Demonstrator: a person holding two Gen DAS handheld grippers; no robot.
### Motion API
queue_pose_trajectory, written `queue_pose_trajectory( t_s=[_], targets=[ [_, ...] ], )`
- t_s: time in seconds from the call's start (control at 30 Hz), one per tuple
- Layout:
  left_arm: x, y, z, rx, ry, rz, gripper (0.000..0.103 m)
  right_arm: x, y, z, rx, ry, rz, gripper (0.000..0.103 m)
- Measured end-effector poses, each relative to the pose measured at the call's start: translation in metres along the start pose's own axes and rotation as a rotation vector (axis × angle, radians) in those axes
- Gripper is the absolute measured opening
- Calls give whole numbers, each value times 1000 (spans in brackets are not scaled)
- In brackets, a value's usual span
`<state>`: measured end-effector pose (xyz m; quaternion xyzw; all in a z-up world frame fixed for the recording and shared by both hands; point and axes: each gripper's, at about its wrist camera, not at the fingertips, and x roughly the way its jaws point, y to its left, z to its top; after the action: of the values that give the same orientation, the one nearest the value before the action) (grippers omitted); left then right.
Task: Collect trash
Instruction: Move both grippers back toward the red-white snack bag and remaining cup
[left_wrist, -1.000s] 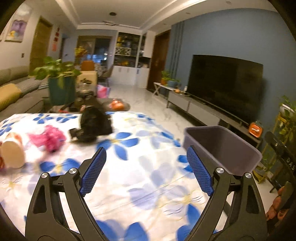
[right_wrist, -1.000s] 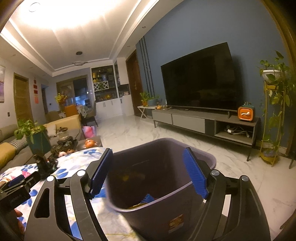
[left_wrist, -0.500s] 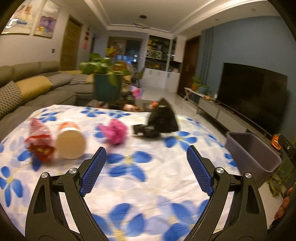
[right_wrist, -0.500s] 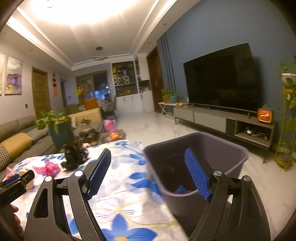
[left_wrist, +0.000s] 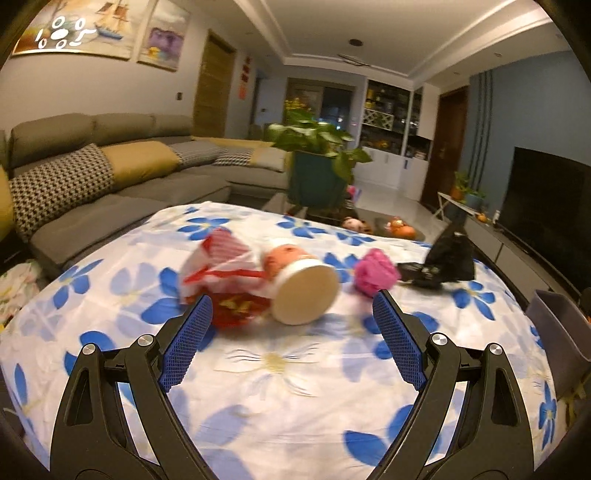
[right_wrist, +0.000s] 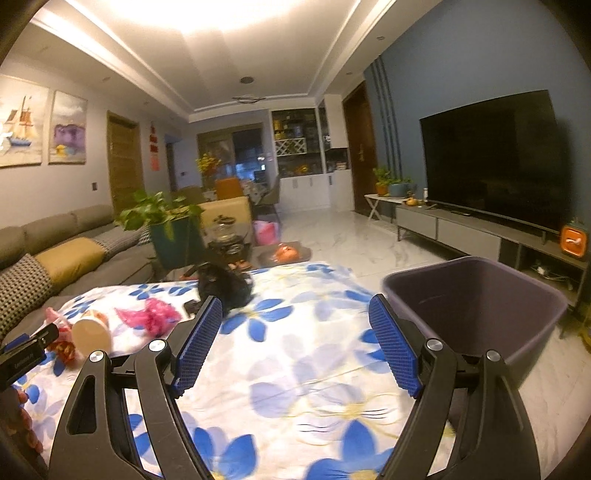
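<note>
Left gripper (left_wrist: 291, 321) jaws wide apart, nothing between the pads, hovering over a table covered with a white cloth with blue flowers (left_wrist: 295, 406). Just beyond its tips, trash on the cloth: a crumpled red and white wrapper (left_wrist: 225, 273) on the left, touching a paper cup (left_wrist: 303, 288) lying on its side with its open mouth facing the camera. Right of the cup, close by, a pink crumpled bag (left_wrist: 375, 275). Farther right, a black crumpled bag (left_wrist: 448, 258), apart from the pink one. Everything there is a bit motion-blurred.

Right gripper (right_wrist: 293, 332) also spread open, empty, over the near middle of the cloth. Grey trash bin (right_wrist: 476, 314) stands off the right edge of the table, just beyond the right finger; its inside is too dark to tell what's in it. From this view the black bag (right_wrist: 225, 286) is at the far side of the table, the pink bag (right_wrist: 147, 317) and cup (right_wrist: 90, 334) at far left. Part of the left gripper shows at the left edge. In the left wrist view, only a sliver of the bin (left_wrist: 561, 332) shows at far right.

Sofa (left_wrist: 110, 177) behind the table on the left, potted plant (left_wrist: 317, 162) beyond it, TV (right_wrist: 491, 158) on the right wall.
</note>
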<state>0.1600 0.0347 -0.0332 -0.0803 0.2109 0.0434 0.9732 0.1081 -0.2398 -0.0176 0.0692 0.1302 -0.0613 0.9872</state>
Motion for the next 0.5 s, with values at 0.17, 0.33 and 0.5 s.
queue_pose_trajectory(
  t_s=[0.17,0.33,0.5],
  targets=[
    [4,18,-1,-15,6,30,87,11,24,-5,-26,23,46,80],
    [12,33,0,-30,12,51,87,23,48,-9,-60,47,93,80],
    [19,45,1,-41,13,67,87,31,73,-13,-90,66,138,80]
  ],
)
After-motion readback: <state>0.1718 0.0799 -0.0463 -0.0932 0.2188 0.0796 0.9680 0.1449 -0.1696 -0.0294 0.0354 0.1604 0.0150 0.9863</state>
